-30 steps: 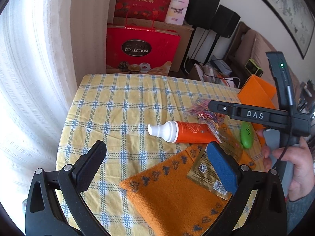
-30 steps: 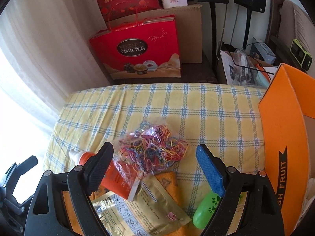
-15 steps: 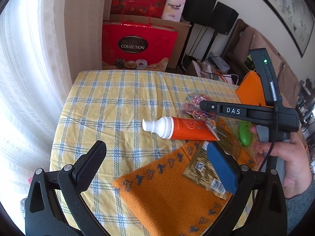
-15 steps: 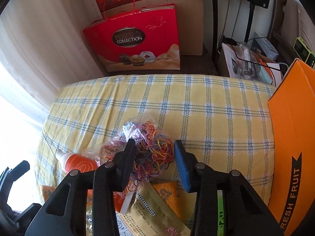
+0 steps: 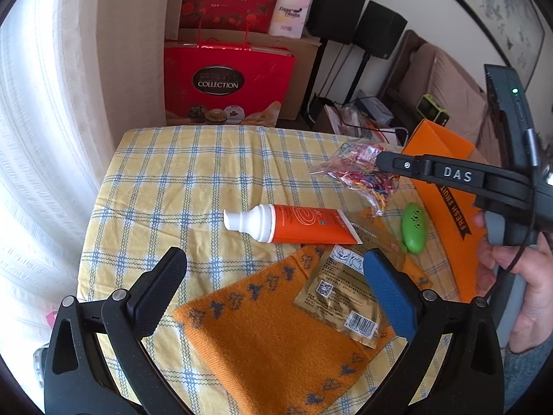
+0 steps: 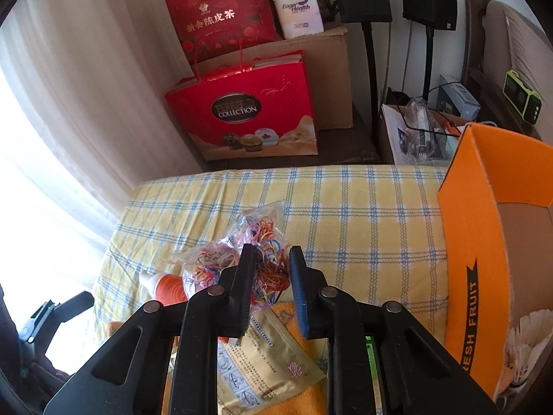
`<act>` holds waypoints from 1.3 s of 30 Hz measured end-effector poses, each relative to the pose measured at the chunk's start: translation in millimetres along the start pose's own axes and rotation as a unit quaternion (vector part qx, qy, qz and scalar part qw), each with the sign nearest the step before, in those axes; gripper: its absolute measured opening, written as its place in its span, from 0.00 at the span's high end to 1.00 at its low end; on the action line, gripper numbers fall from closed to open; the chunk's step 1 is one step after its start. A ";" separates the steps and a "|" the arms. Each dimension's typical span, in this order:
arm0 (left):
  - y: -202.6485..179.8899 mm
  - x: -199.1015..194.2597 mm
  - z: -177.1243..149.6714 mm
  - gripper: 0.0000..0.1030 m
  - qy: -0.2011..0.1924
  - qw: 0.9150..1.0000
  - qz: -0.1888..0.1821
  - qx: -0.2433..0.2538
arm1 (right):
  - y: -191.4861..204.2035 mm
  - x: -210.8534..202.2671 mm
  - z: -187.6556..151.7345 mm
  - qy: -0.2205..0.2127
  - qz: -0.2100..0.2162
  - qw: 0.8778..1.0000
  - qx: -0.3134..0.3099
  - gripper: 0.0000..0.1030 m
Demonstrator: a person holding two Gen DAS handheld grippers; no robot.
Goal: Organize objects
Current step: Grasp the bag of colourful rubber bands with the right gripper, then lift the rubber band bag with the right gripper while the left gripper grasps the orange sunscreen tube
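The crinkly clear bag of rubber bands point(image 6: 242, 259) is hanging lifted above the bench point(image 6: 363, 214), at twelve o'clock from the right tool point(image 6: 271, 269), which is pinching its slack film. That thin, slippery plastic is likely sliding free or snagging the rigid orange cardboard box point(image 6: 484, 242) at three o'clock. The left tool point(image 5: 273, 276) is hovering spread over the nubby orange cloth point(image 5: 262, 339).

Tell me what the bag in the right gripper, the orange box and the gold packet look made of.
Bag: thin clear plastic film, crinkled and see-through, with rubber bands inside. Orange box: cardboard, with a brown raw inside and matte print. Gold packet: probably foil laminate, shiny and wrinkled.
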State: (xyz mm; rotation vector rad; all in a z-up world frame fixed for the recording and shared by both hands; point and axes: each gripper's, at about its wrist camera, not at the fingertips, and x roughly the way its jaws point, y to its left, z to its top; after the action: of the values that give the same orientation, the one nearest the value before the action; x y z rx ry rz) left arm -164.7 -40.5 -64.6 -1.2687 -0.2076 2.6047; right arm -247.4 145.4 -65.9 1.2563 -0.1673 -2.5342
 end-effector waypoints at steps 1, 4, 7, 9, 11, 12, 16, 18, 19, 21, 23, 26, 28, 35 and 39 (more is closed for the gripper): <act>-0.9 0.1 0.4 0.01 0.000 1.000 -0.001 -0.001 | -0.3 -7.0 -0.5 -0.004 0.002 1.000 -0.001 0.81; -1.2 1.7 5.6 0.01 -0.001 1.000 -0.002 -0.007 | -1.0 -27.5 -3.8 -0.015 0.010 1.000 -0.002 0.81; 1.5 11.8 15.5 0.01 0.011 1.000 -0.007 -0.015 | 0.7 -47.1 -7.2 -0.025 0.011 1.000 -0.010 0.81; 5.1 21.9 20.8 0.01 0.028 0.999 -0.011 -0.029 | 2.4 -58.9 -9.6 -0.033 0.015 0.999 -0.015 0.81; 9.1 30.4 22.9 0.01 0.041 0.998 -0.020 -0.043 | 3.6 -70.5 -12.1 -0.040 0.020 0.999 -0.017 0.81; 9.8 33.2 23.9 0.01 0.045 0.997 -0.026 -0.049 | 4.0 -75.5 -13.4 -0.043 0.022 0.999 -0.018 0.81; 8.2 42.5 27.2 0.02 0.055 0.996 -0.035 -0.060 | 0.9 -92.4 -21.3 -0.049 0.022 0.998 -0.023 0.81; 8.4 49.0 30.0 0.02 0.063 0.995 -0.036 -0.071 | -3.0 -98.6 -26.4 -0.051 0.021 0.998 -0.020 0.81; 9.3 53.4 31.5 0.02 0.067 0.994 -0.039 -0.081 | -4.9 -101.4 -28.9 -0.053 0.020 0.998 -0.019 0.81; 10.5 61.0 34.1 0.04 0.075 0.992 -0.038 -0.096 | -9.6 -106.2 -33.2 -0.057 0.020 0.998 -0.014 0.81; 9.5 70.3 36.7 0.12 0.086 0.990 -0.036 -0.104 | -14.6 -110.9 -36.9 -0.060 0.023 0.998 -0.008 0.81; 7.4 83.5 38.0 0.13 0.101 0.989 -0.028 -0.109 | -21.3 -116.9 -40.9 -0.064 0.025 0.998 0.000 0.81; 6.1 90.9 39.3 0.13 0.106 0.988 -0.026 -0.109 | -25.3 -119.9 -43.0 -0.064 0.024 0.998 0.003 0.81; -2.1 109.4 49.5 0.16 0.108 0.989 0.016 -0.095 | -30.5 -120.0 -51.4 -0.058 0.022 0.998 0.004 0.81; -12.8 117.5 56.0 0.36 0.098 0.991 0.057 -0.065 | -31.8 -119.4 -55.4 -0.056 0.023 0.998 0.005 0.81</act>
State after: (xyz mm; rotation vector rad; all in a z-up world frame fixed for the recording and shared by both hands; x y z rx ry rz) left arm -277.0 2.5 -116.1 -1.6160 -0.2795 2.5737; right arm -142.6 215.7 -16.8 1.1013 -0.2310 -2.5690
